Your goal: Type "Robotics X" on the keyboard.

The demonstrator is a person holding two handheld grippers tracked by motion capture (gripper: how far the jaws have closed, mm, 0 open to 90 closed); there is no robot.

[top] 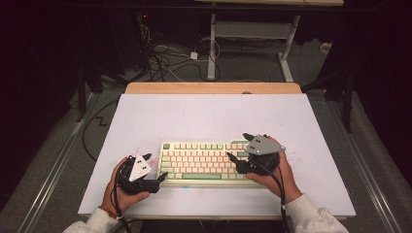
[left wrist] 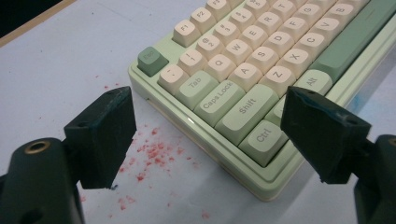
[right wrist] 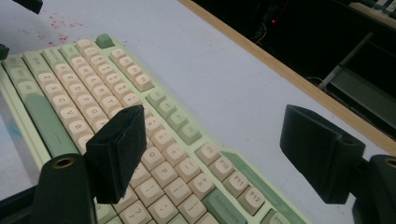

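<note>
The keyboard [top: 206, 161] lies flat near the front edge of the worktop [top: 145, 116], slightly left of centre, long side parallel to that edge.

The left gripper [top: 156, 182] sits at the keyboard's front-left corner, jaws apart, one over the worktop and one over the Ctrl/Alt keys. The right gripper [top: 238, 148] hovers over the right end of the key field, jaws apart, holding nothing.

Handling, as judged:
- Body: rigid plastic case, moderately heavy; it should not flex when lifted by both ends.
- Keycaps [left wrist: 243, 51]: smooth, removable; a grip on them may slip or pull a cap off.
- Hold points: the short end walls of the case [left wrist: 196, 126], one gripper per end, jaws spanning the case edge from top to underside.
- Lift both ends level.

Red specks [left wrist: 152, 156] mark the worktop beside the left end.
</note>
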